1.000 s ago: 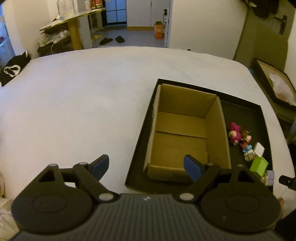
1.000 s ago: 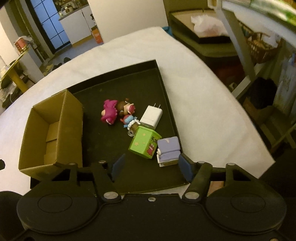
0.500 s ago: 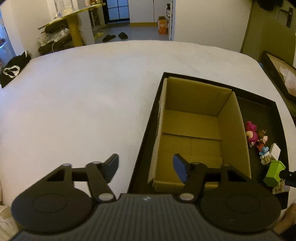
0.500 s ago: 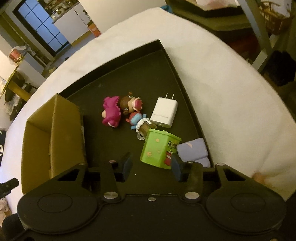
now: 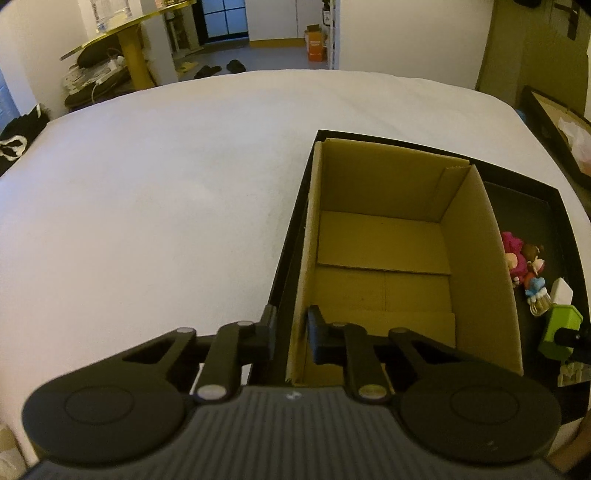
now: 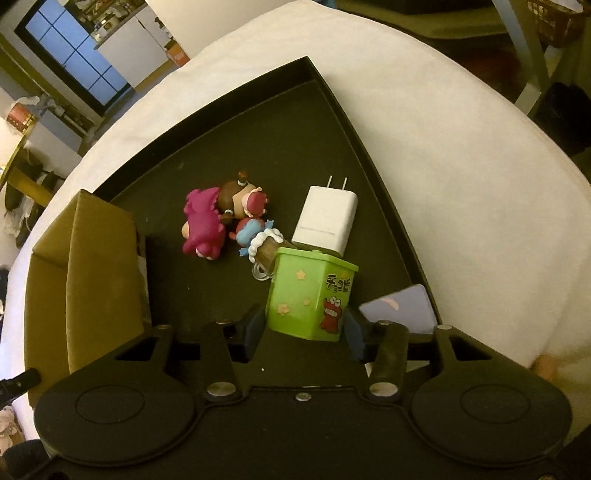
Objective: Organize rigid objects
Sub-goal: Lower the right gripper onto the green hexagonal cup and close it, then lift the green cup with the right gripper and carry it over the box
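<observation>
A black tray (image 6: 221, 140) holds an open, empty cardboard box (image 5: 476, 258) at its left. To the right of it lie a green box with a red cartoon figure (image 6: 310, 291), a white charger (image 6: 327, 218), a pink figure (image 6: 203, 225), two smaller figures and a lilac block (image 6: 399, 310). My left gripper (image 5: 292, 328) is closing. One finger is inside the box and the other outside the tray rim, pinching the box's left wall. My right gripper (image 6: 303, 328) is opening slightly, with the green box between its fingers and a thin gap at each side.
The tray rests on a wide white padded surface (image 5: 147, 184). Beyond it are a yellow table (image 5: 125, 33) with clutter, shoes on the floor, and another dark tray (image 5: 554, 110) at the far right. A person's fingertip (image 6: 543, 363) shows beside the right gripper.
My left gripper came down and its jaws went from wide apart to narrow around the box's left wall. My right gripper sank forward until the green box sat between its fingers.
</observation>
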`<state>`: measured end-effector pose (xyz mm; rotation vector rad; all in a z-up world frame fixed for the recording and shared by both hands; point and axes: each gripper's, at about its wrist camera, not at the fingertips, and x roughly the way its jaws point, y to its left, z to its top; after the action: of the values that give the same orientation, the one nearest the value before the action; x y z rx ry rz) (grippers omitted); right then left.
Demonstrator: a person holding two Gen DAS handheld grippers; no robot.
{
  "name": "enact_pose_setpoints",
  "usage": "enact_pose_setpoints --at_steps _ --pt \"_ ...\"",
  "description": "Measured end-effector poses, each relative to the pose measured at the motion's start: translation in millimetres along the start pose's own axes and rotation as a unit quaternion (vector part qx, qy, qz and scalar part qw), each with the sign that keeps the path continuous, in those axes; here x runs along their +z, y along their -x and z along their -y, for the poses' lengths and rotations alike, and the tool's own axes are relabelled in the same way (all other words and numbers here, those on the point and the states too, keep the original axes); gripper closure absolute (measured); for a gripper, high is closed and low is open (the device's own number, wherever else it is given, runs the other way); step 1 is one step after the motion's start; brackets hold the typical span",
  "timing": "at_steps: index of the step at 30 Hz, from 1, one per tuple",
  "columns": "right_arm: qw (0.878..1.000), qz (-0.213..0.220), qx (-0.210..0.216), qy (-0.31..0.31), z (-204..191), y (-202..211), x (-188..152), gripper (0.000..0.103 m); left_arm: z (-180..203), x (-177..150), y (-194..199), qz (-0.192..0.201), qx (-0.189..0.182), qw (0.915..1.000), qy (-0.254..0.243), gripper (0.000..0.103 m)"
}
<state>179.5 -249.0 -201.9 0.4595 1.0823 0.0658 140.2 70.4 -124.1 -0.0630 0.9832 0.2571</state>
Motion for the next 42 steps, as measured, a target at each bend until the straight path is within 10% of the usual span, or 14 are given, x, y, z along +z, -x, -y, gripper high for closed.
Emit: enact_pose_setpoints --at_steps 20,42 --pt "0.999 0.019 0.025 -0.042 10 -10 5 0.054 -11 7 -8 0.008 -0.029 0.9995 0.013 0.089" --pt "0.996 0.068 0.011 0.062 -47 38 3 0.056 -9 0 -4 0.033 -0.037 0.9988 0.005 0.096"
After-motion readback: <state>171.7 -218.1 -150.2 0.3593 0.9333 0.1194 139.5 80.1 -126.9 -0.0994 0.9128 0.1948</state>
